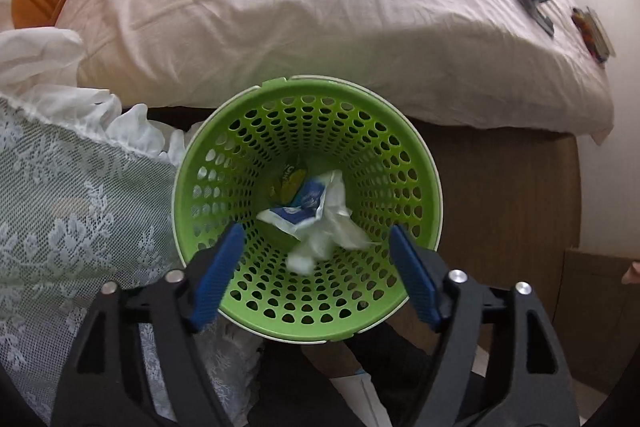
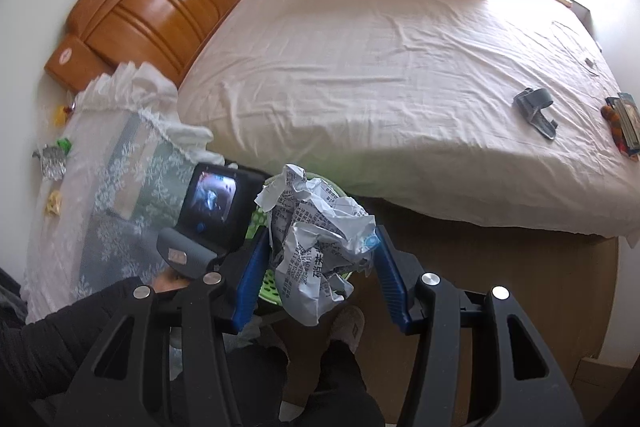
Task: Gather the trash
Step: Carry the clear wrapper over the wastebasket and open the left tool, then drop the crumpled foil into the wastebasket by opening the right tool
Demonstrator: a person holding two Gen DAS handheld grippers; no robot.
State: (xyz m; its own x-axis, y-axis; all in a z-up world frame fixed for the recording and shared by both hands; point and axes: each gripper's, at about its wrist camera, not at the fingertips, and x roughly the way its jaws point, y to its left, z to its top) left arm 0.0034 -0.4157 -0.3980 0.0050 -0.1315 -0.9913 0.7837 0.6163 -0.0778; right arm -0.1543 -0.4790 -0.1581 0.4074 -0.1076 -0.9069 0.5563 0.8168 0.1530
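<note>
**Green bin taking trash, right claw loaded and waiting**

Green perforated basket is sitting on the floor against the side of the bed, just beside a lace-covered stand. Left gripper is pointing straight down into its mouth, jaws standing wide apart with nothing between the pads. White crumpled tissue is lying in the bottom of the basket with a blue-and-white wrapper and something yellow beneath, too small to name.

Right gripper is clamping a crumpled printed wrapper, both blue pads pressing its sides. It is hanging near the basket rim, which is only peeking out green behind the paper. Left device's screen is sitting close on that side, a dark sleeve below it.

More scraps are waiting on the lace stand: foil, green bit, yellow bit. Grey bracket on the sheet may or may not be trash.

Risks, as judged from here:
- Wrapper is bulky and springy; released off-centre, it is likely catching the rim and tumbling to the floor.
- Both tools are crowding one small opening; a careless move in is risking a knock between them or tipping the light basket.
- Lace could be snagging the fingers when reaching for the scraps.
</note>
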